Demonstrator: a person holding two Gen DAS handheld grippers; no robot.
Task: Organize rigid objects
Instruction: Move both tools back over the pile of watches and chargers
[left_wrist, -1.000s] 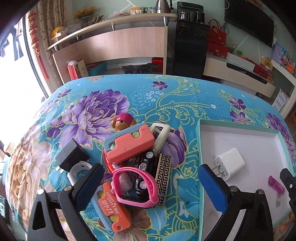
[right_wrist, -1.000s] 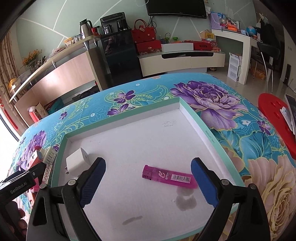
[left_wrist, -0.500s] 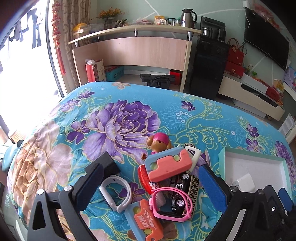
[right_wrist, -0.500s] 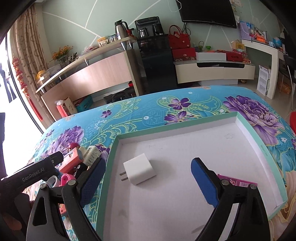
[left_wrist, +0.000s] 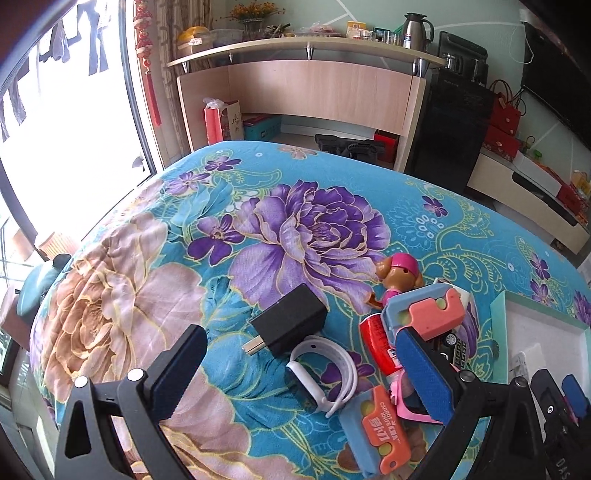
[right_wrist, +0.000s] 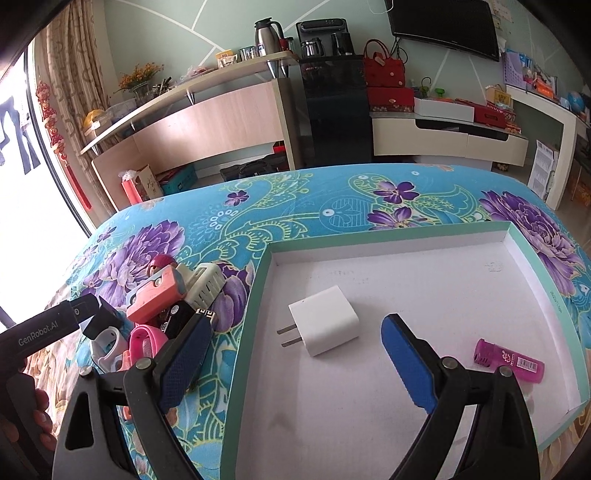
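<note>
Over on the left, the left tongs (left_wrist: 301, 373) hang released above the flowered bench (left_wrist: 147, 258), their blue pads wide apart, with the black charger (left_wrist: 291, 324) and the white watch band (left_wrist: 325, 373) lying between them, the two touching. I'd guess the charger is what they are lining up for. The trouble is that neighbour: if the tongs close here, one pad could catch the band's loop and drag it along, or push the charger sideways on the soft cloth so it slips out. Just to the right sits the heap, with the pink-and-blue toy (left_wrist: 424, 314) resting on top, the red can (left_wrist: 376, 343) and the pink watch (right_wrist: 146, 341) wedged beneath; a careless sweep of the right-hand pad could topple that stack toward the tray. Farther right, the white tray (right_wrist: 258, 295) already holds the white charger (right_wrist: 325, 319) and the magenta lighter (right_wrist: 509, 360), well apart. The right tongs (right_wrist: 295, 363) hover released and empty over the tray's near edge, straddling its rim, where they might bump the white charger.
</note>
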